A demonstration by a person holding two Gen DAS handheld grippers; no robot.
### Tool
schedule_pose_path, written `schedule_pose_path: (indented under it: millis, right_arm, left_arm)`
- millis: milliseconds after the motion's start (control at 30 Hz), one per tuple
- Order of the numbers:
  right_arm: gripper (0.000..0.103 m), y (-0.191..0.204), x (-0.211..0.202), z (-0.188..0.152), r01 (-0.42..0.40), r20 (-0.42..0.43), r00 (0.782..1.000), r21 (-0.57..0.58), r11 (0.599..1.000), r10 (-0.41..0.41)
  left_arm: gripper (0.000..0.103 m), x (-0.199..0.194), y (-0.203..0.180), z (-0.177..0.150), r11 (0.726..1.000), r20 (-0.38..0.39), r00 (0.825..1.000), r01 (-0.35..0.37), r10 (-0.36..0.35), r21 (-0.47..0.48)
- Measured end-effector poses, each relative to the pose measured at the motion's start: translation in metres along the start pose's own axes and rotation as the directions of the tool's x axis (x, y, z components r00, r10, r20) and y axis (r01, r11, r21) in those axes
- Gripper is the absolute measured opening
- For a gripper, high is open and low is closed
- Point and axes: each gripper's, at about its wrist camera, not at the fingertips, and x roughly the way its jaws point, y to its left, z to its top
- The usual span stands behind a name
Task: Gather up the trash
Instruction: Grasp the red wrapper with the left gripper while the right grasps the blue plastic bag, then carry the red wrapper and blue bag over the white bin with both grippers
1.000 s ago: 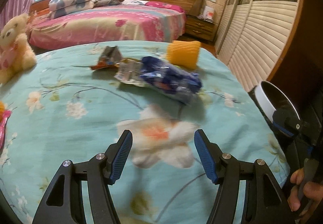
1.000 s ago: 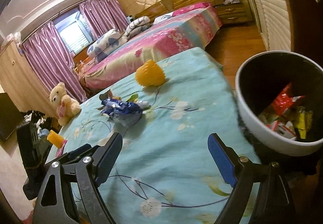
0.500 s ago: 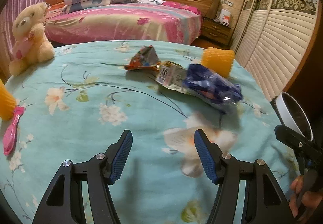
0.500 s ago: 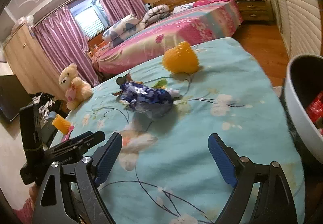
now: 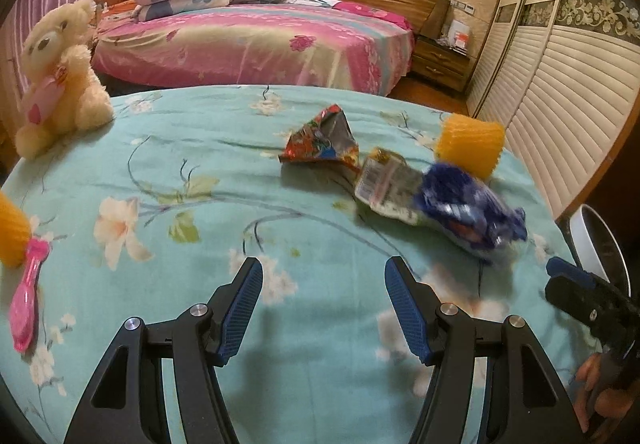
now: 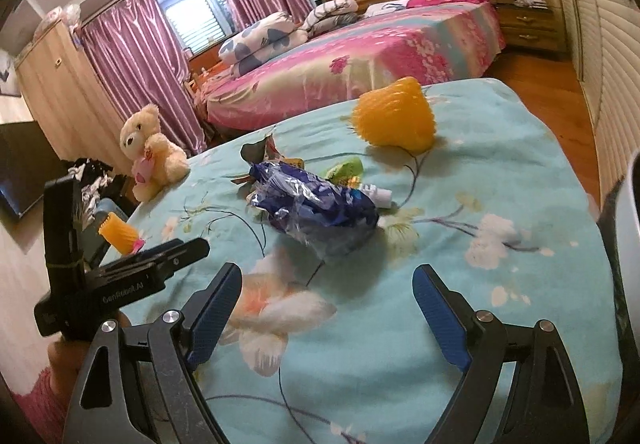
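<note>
Left gripper (image 5: 323, 302) released and empty, right gripper (image 6: 326, 306) spread wide and empty, both above the near edge of a floral bedspread (image 5: 168, 172), blue wrapper (image 6: 316, 210) and red wrapper (image 5: 322, 140) toward its far right corner beside an orange cup (image 5: 470, 144), white bin (image 5: 598, 240) off the right edge.

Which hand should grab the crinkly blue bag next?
Probably the right. The right gripper is open with the blue bag lying almost straight ahead. From the left gripper, also open and empty, that bag lies off to the side.
</note>
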Motion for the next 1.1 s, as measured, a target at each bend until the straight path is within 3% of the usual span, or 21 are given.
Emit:
schedule_pose_path:
  millis: [400,633,733,767,800,900,967,1100]
  right_arm:
    - [0.089,0.016,0.033,0.026,0.006,-0.035,0.999,-0.180,0.984,-0.012]
    - [0.089,0.020,0.050,0.031,0.015,-0.052,0.998,-0.222,0.975,-0.028]
    - [0.088,0.020,0.051,0.032,0.014,-0.047,0.999,-0.221,0.975,-0.025]
    - [0.086,0.020,0.052,0.031,0.015,-0.052,0.998,-0.219,0.976,-0.027]
    - [0.081,0.019,0.053,0.031,0.014,-0.057,0.998,-0.218,0.976,-0.027]
    - [0.063,0.018,0.054,0.028,0.013,-0.075,0.997,-0.209,0.978,-0.030]
    - [0.055,0.016,0.050,0.026,0.011,-0.069,0.997,-0.199,0.980,-0.025]
    - [0.051,0.007,0.036,0.023,-0.019,-0.056,0.998,-0.116,0.993,0.013]
  left_arm:
    - [0.066,0.054,0.008,0.064,1.000,0.010,1.000,-0.016,0.016,0.017]
    - [0.066,0.087,0.006,0.082,0.997,0.004,0.998,-0.061,0.061,0.041]
    - [0.051,0.096,0.003,0.082,0.996,-0.005,0.998,-0.064,0.065,0.059]
    - [0.039,0.099,0.001,0.083,0.996,-0.014,0.998,-0.058,0.060,0.064]
    - [0.027,0.103,0.000,0.082,0.996,-0.029,0.998,-0.052,0.054,0.069]
    - [0.007,0.108,0.000,0.079,0.996,-0.042,0.998,-0.044,0.047,0.080]
    - [0.003,0.105,0.000,0.076,0.996,-0.035,0.999,-0.038,0.041,0.085]
    - [0.001,0.089,0.003,0.069,0.996,-0.010,0.999,-0.035,0.036,0.077]
